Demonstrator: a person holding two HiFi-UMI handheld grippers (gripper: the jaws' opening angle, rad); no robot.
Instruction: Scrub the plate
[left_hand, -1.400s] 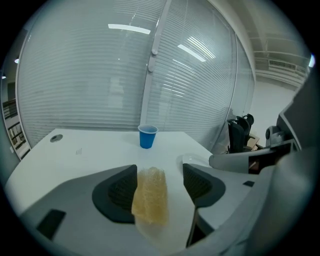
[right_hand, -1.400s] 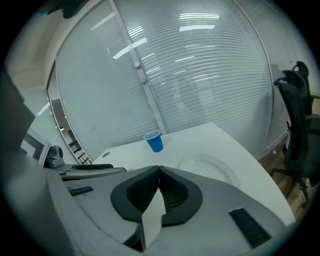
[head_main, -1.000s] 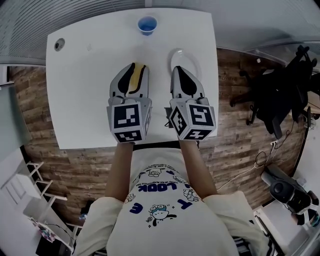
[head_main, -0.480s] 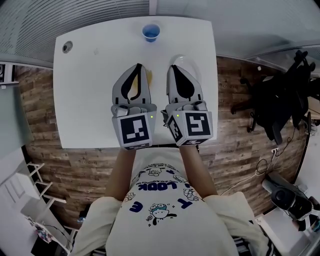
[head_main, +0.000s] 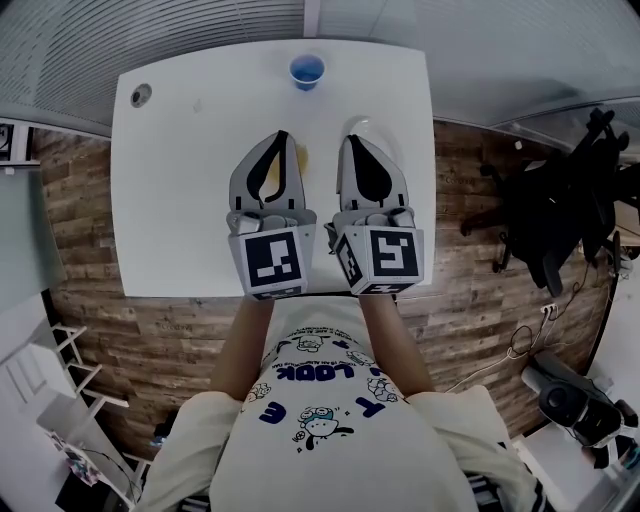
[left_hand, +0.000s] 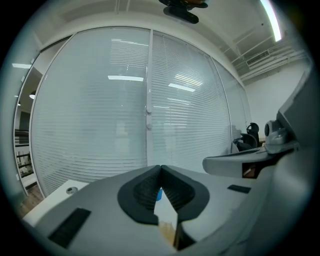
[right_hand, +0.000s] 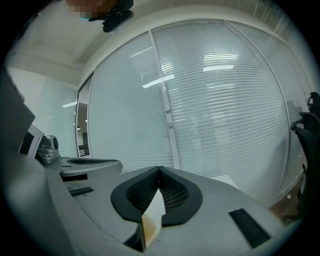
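The plate (head_main: 372, 125) was judged stiff, slick and breakable, best pinned at its rim; the left tool (head_main: 280, 136) and right tool (head_main: 352, 140) were closed on nothing.

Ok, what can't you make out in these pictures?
- Plate: head view, only its far rim shows; right tongs cover the rest.
- Yellow sponge: head view, a sliver shows beside the left tongs, which hide the rest.
- Table: both gripper views, the shut tongs block all but a narrow gap.
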